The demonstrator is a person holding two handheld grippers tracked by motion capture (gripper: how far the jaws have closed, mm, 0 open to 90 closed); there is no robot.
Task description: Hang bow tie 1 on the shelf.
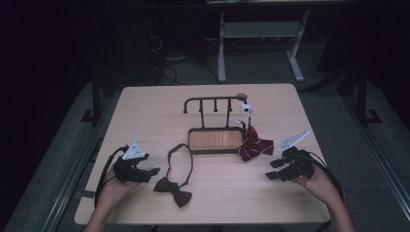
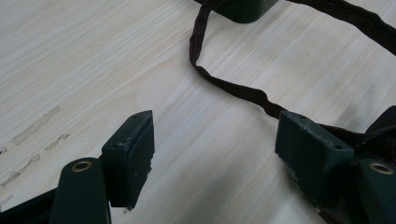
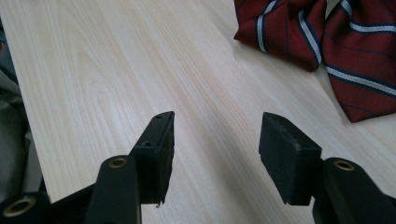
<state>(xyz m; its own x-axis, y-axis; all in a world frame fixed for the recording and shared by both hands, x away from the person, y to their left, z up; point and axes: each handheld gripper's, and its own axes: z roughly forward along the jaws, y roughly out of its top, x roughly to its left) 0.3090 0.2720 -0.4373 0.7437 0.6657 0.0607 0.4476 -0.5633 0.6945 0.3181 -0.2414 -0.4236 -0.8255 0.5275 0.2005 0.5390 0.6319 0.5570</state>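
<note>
A dark brown bow tie (image 1: 173, 190) lies near the table's front edge, its neck strap (image 1: 180, 159) looping back toward the rack; the strap (image 2: 233, 86) crosses the left gripper view. My left gripper (image 1: 151, 174) rests open just left of the bow, nothing between its jaws (image 2: 212, 154). A red striped bow tie (image 1: 255, 145) hangs from the hook rack (image 1: 216, 123), its wings resting on the table (image 3: 322, 37). My right gripper (image 1: 271, 169) is open and empty (image 3: 217, 144) over bare wood, a little to the front right of the striped tie.
The rack has a wooden tray base (image 1: 215, 140) and a black bar with several hooks (image 1: 212, 100). A small white object (image 1: 245, 109) sits at the rack's right end. The light wooden table (image 1: 145, 116) ends close behind both hands. Table legs (image 1: 221, 48) stand beyond.
</note>
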